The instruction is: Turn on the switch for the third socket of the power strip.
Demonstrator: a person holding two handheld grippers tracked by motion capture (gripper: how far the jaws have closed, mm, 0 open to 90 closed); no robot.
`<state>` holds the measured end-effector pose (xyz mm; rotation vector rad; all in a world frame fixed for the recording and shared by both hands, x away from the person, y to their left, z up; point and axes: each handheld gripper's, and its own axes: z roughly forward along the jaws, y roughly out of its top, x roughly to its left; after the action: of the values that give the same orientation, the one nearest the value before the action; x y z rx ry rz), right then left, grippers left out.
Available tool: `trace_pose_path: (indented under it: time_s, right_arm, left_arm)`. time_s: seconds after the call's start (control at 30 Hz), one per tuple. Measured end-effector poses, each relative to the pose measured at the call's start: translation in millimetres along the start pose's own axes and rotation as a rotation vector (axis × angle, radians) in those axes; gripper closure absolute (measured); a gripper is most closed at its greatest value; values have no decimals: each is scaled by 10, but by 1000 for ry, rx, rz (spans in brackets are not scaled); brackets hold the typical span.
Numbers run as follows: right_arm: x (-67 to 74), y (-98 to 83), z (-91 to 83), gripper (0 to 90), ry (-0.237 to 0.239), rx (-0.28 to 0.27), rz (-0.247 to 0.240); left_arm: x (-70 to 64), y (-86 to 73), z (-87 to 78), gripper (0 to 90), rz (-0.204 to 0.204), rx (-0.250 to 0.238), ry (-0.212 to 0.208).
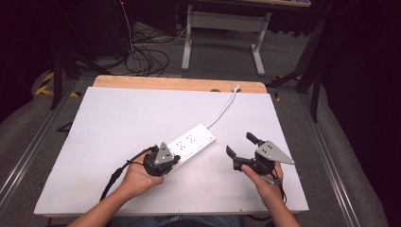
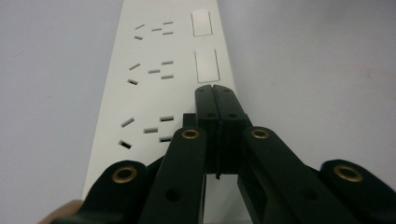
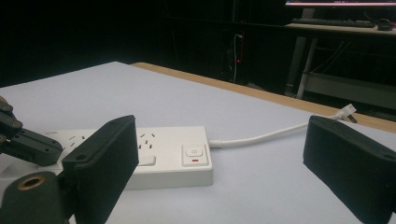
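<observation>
Pressing, left gripper point(image 2: 216, 95): jaws together, with nothing between them, tips resting on or just above the top face of the power strip point(image 1: 191, 142), near its end closest to the person and beside a row of rectangular buttons.
Power strip: lies flat on the white table point(image 1: 118, 123), a little right of centre, angled from the person's left hand point(image 1: 137, 177) up toward the far right; its white cable point(image 1: 222, 111) runs on to the far table edge, where the plug point(image 3: 348, 111) lies unplugged.
Slip risk: the closed tips bear on a narrow smooth spot, so a push off-centre could slide them onto the sockets or shove the light strip across the table.
Switch point(image 3: 194, 155): sits at the cable end, with a small red mark under it; a stray nudge there could toggle it, though whether it is on I cannot tell.
Right gripper point(image 1: 243, 146): jaws wide apart, empty, held just right of the strip and not touching it.
Collision risk: closing in from this side, the open jaws could catch the cable or knock the strip toward the other gripper.
</observation>
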<state>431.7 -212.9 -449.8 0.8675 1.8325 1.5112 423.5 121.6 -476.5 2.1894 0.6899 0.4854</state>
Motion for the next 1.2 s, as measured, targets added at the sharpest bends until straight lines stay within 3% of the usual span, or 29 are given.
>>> trace_pose_path:
  time_s: [0.73, 0.9, 1.1, 1.2]
  right_arm:
    - [4, 3, -5, 107, 2, -5, 7]
    - [6, 4, -7, 106, 2, -6, 9]
    - [8, 7, 1, 106, 2, -3, 4]
    - [4, 7, 1, 107, 3, -3, 6]
  left_arm:
    - [-10, -9, -29, 900, -8, 10, -19]
    - [15, -62, -79, 900, -41, 19, -32]
    - [8, -64, -86, 900, -27, 15, -22]
    - [31, -39, -142, 899, -43, -37, -14]
